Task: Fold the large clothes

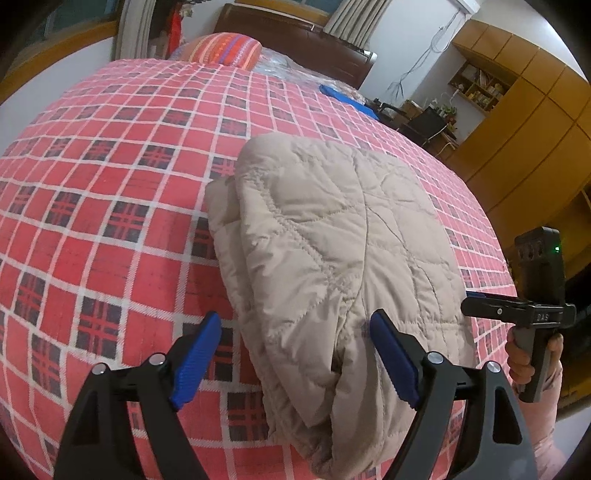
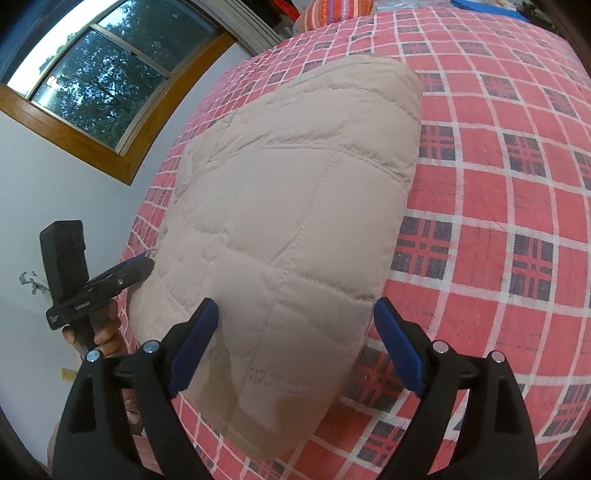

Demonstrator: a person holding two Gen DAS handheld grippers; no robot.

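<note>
A beige quilted jacket point(image 1: 332, 240) lies folded into a thick bundle on the red plaid bedspread point(image 1: 110, 184). In the left wrist view my left gripper point(image 1: 295, 317) is open, its blue pads point(image 1: 199, 354) straddling the bundle's near left edge without pinching it. A hand holds the right gripper point(image 1: 480, 301) at the jacket's right edge. In the right wrist view the jacket point(image 2: 295, 184) fills the middle, and my right gripper point(image 2: 295, 304) stands open over its near end. The left gripper point(image 2: 136, 266) touches the jacket's left side there.
A striped pillow point(image 1: 225, 48) and a dark wooden headboard point(image 1: 295, 33) are at the far end of the bed. A blue item point(image 1: 347, 98) lies near the far right edge. Wooden wardrobes point(image 1: 517, 122) stand to the right; a window point(image 2: 99, 81) is on the left wall.
</note>
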